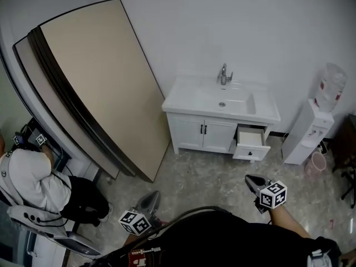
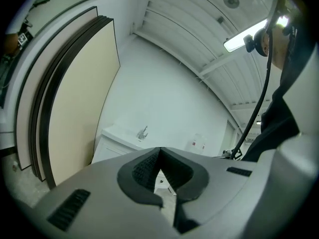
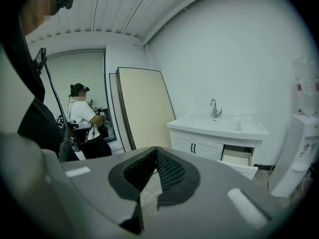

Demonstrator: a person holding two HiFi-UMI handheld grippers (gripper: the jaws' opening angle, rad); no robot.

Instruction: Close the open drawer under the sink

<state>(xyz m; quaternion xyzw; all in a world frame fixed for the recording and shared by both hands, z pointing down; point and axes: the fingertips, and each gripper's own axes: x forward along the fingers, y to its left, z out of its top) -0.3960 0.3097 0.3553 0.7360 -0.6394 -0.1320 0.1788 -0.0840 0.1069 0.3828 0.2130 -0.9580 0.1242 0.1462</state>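
Right claw (image 3: 156, 151) pressed together, empty; left claw (image 2: 159, 151) the same. Both well short of white open drawer (image 1: 251, 144) at right end of white sink cabinet (image 1: 203, 133). Likely light, stiff, free-sliding; push its flat front.

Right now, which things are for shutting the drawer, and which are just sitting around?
For the job:
open drawer, at the right under the sink
white cabinet that holds it
left gripper and right gripper, both shut and empty

Just lying about:
big boards leaning on the wall
water dispenser
pink bin
seated person at the left
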